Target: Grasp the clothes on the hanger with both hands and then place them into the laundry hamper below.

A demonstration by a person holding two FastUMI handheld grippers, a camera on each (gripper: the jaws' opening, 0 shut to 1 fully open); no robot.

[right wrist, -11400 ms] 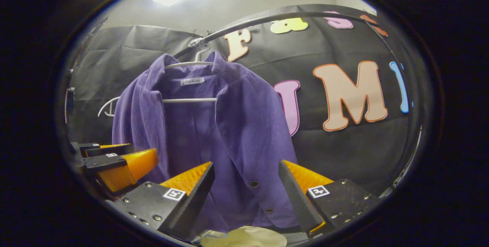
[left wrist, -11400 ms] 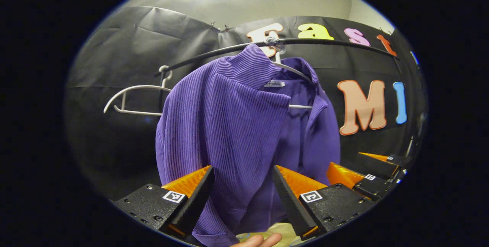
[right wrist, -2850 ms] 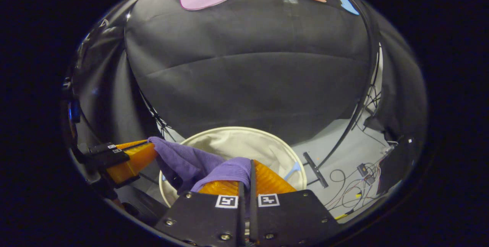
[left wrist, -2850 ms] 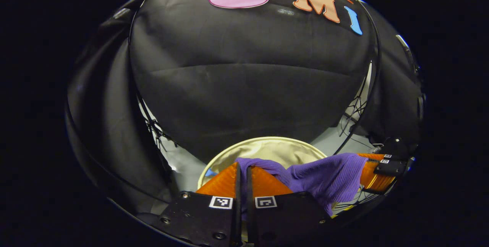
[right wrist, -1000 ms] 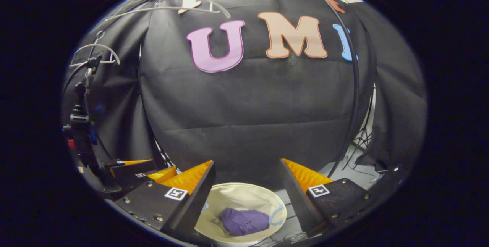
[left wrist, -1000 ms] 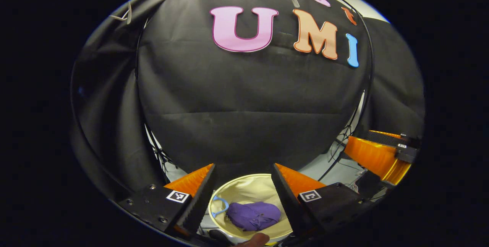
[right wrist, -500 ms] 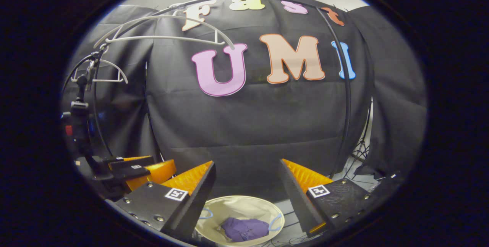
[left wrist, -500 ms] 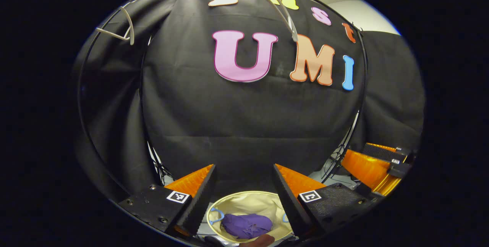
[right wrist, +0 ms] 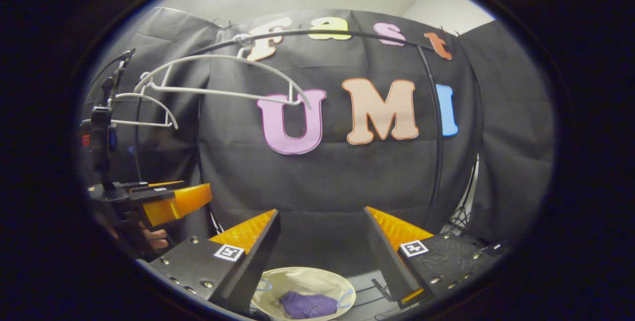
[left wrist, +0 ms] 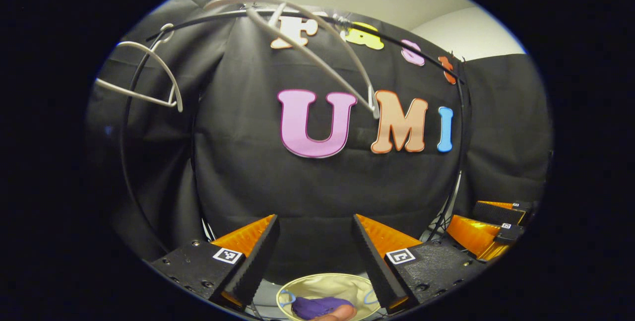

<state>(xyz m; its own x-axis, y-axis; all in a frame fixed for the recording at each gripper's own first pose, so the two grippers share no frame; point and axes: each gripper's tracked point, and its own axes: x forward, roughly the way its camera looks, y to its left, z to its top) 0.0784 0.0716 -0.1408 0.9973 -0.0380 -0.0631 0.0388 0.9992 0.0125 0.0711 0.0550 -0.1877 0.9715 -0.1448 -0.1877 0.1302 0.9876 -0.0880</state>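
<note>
In the left gripper view the left gripper (left wrist: 313, 249) is wide open and empty above the laundry hamper (left wrist: 317, 285), where the purple clothes (left wrist: 317, 306) lie. In the right gripper view the right gripper (right wrist: 320, 244) likewise gapes empty above the hamper, the bare hanger (right wrist: 218, 80) higher up; the placing looks done, so I judge only withdrawal remains.

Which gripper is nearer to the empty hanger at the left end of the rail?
Left. In the right gripper view, the left gripper hangs below that hanger, on the same side. The right gripper is farther to the right.
</note>
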